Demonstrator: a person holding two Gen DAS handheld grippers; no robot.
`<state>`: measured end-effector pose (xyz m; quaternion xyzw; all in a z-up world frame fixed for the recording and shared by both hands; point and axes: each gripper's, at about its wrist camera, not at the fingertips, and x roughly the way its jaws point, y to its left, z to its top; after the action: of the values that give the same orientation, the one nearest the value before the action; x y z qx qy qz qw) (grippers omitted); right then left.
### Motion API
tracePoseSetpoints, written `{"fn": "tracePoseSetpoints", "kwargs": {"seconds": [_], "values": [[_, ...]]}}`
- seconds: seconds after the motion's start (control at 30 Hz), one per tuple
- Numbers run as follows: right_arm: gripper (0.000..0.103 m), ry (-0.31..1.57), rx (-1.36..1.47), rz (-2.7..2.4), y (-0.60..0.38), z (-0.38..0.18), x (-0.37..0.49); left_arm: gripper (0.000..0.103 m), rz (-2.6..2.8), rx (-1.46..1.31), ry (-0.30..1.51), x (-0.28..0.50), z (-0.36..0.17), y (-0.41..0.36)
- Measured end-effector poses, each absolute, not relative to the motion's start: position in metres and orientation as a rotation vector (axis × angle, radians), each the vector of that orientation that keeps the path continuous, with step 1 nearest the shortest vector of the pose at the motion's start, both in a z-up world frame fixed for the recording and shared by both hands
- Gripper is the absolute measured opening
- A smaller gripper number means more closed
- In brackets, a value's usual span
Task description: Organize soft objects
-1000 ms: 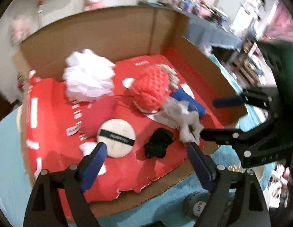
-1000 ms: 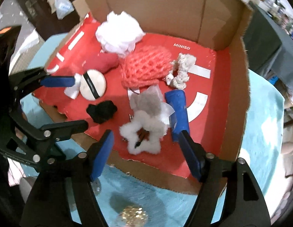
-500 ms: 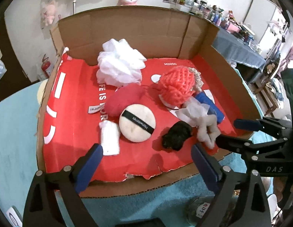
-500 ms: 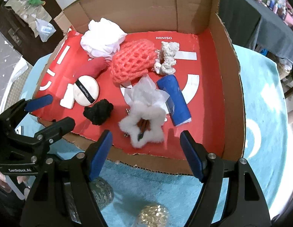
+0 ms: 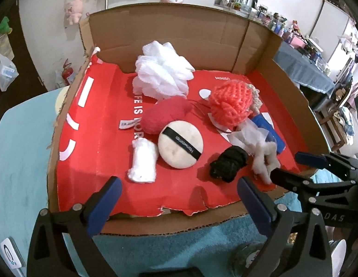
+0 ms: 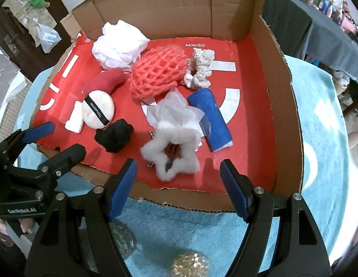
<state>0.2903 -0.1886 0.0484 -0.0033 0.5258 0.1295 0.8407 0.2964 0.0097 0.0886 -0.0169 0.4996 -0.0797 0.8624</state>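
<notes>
Since a second ago, the cardboard tray (image 5: 292, 85) has slid down and toward centre in my left wrist view, its far wall now standing square across the top of the frame. Seen from that camera, the left gripper (image 5: 179, 196) hangs at the bottom edge over the tray's torn front lip, its jaws opening toward their widest with nothing between them. Reading across the red liner from the left of that frame: a small white pad (image 5: 143, 160) touches the round powder puff (image 5: 180, 143), which leans on a red plush lump (image 5: 163, 115); behind them sits the white mesh pouf (image 5: 161, 71); then the coral net sponge (image 5: 232, 106), the black scrunchie (image 5: 228, 162), crumpled white tissue (image 5: 250, 133) and a blue roll (image 5: 270, 130) at the right. The right gripper (image 6: 177, 184) shows at the bottom of its own view, jaws moderately wide and empty, poised above a white fluffy star-shaped clip (image 6: 173, 149), with a cream knitted piece (image 6: 202, 68) in the upper centre of that frame. My judgement: nothing is sorted yet, and the first pick is at hand. To do it well, I would bring each gripper straight down over one loose item, close on its bulk rather than its fringe, and lift clear before travelling, since neighbours touch and could be dragged. The puff lies flat; I would take it by the rim.
</notes>
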Motion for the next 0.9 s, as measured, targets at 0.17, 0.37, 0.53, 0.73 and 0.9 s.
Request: {"fn": "tracePoseSetpoints", "kwargs": {"seconds": [0.17, 0.37, 0.53, 0.73, 0.9], "values": [[0.073, 1.104, 0.004, 0.255, -0.1908, 0.0481, 0.2907, 0.102, -0.154, -0.014, 1.036, 0.294, 0.0891, 0.0081], [0.073, 1.092, -0.03, 0.241, -0.1868, 0.047, 0.2874, 0.102, -0.134, -0.007, 1.04, 0.2931, 0.0877, 0.0091], [0.073, 1.094, -0.01, 0.238, -0.19, 0.0468, 0.2866, 0.102, -0.123, -0.018, 1.047, 0.2935, 0.0861, 0.0124], [0.073, 1.093, -0.007, 0.234, -0.1908, 0.0463, 0.2866, 0.102, -0.114, 0.003, 1.049, 0.2926, 0.0856, 0.0101], [0.073, 1.095, -0.011, 0.234, -0.1909, 0.0461, 0.2868, 0.102, -0.113, -0.003, 1.056, 0.2937, 0.0851, 0.0107]]}}
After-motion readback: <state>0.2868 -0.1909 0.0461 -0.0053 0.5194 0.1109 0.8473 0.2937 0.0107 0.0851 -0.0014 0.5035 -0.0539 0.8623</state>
